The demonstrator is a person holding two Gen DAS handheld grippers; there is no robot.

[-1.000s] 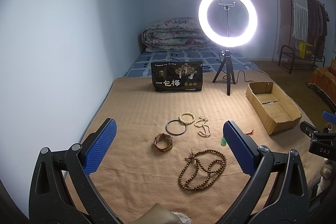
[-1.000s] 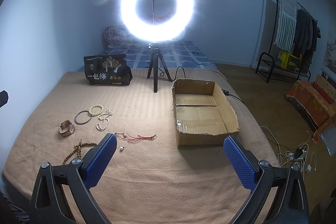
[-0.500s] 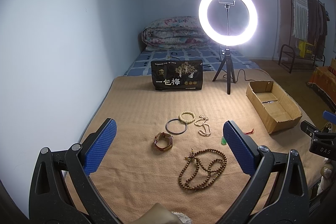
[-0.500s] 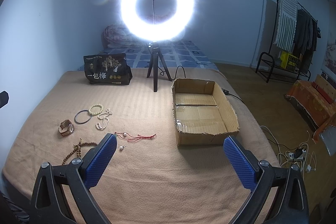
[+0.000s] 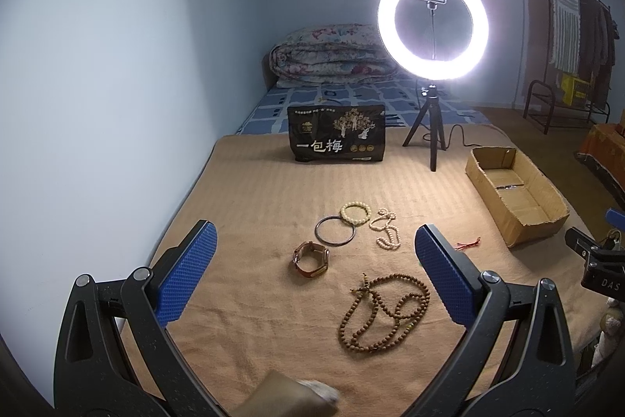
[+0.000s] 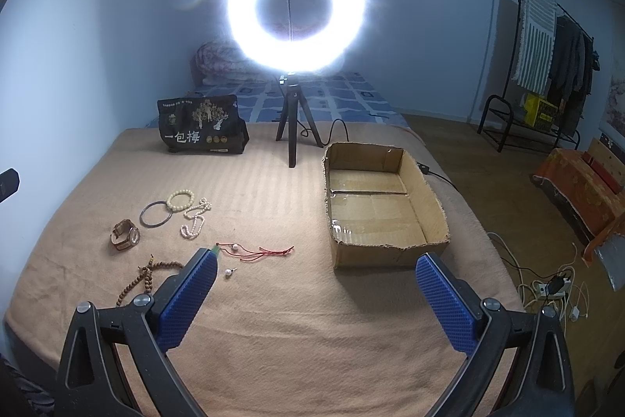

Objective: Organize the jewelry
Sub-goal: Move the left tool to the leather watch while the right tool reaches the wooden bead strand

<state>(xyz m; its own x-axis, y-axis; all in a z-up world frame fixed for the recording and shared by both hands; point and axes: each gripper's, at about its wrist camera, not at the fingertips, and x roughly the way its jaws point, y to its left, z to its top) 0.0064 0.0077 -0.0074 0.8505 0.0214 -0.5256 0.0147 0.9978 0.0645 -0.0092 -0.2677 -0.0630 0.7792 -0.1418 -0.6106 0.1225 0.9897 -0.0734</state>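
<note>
Jewelry lies on a tan blanket (image 5: 254, 206): a brown bead necklace (image 5: 384, 311), a watch (image 5: 310, 258), a dark bangle (image 5: 335, 231), a cream bead bracelet (image 5: 354, 213) and a pearl strand (image 5: 386, 227). A red cord pendant (image 6: 254, 251) and a small pearl earring (image 6: 228, 272) lie nearer the open, empty cardboard box (image 6: 379, 206). My left gripper (image 5: 312, 272) is open above the watch and beads. My right gripper (image 6: 312, 299) is open and empty, in front of the box.
A lit ring light on a tripod (image 6: 293, 127) and a black printed bag (image 6: 201, 131) stand at the back of the blanket. A folded quilt (image 5: 332, 55) lies behind. Cables and a power strip (image 6: 550, 288) lie on the floor to the right.
</note>
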